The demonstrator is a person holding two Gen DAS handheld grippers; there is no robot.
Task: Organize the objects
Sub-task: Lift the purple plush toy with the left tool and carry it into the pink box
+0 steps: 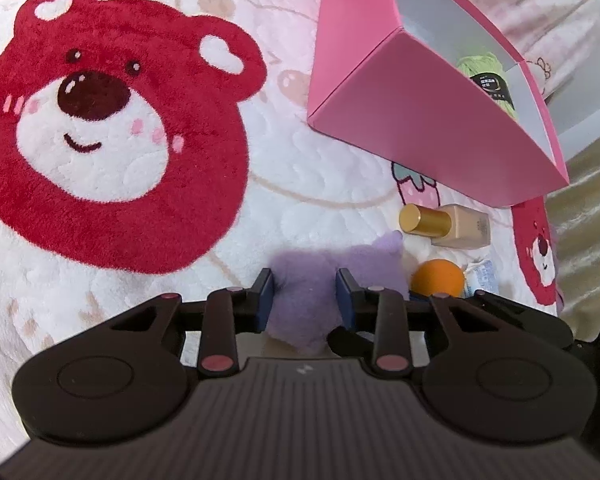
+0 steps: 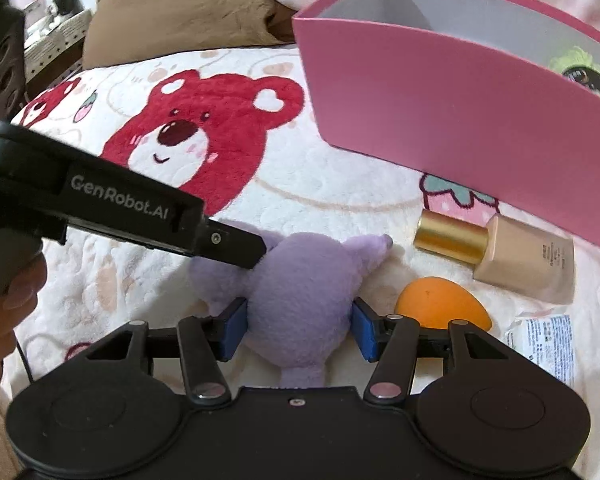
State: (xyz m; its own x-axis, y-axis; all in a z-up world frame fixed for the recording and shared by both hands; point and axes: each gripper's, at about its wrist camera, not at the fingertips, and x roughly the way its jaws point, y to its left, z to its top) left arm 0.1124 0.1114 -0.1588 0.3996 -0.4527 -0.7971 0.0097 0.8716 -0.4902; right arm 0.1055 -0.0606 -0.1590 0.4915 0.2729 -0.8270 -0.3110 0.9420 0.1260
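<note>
Low in the left wrist view, my left gripper (image 1: 305, 294) pinches a purple plush toy (image 1: 300, 300), its blue pads pressed narrow into the fur at the bottom centre. To the right of the plush lie a foundation bottle (image 1: 446, 226) with a gold cap and, below it, an orange makeup sponge (image 1: 438, 278), with a small printed packet (image 1: 480, 278) just beside the sponge. A pink box (image 1: 400, 92) fills the upper right, open at the top, with a green yarn ball (image 1: 486, 68) inside. Everything rests on a white blanket (image 1: 320, 176) with a big red bear across the left half. Turning to the right wrist view, my right gripper (image 2: 300, 330) straddles the same plush (image 2: 300, 292) at bottom centre, both blue pads touching its sides. The left gripper (image 2: 240, 252) reaches in from the left edge onto the plush's upper left part, a hand (image 2: 0, 312) behind it. Bottle (image 2: 500, 256), sponge (image 2: 440, 304) and packet (image 2: 548, 344) sit at right, below the pink box (image 2: 440, 116).
</note>
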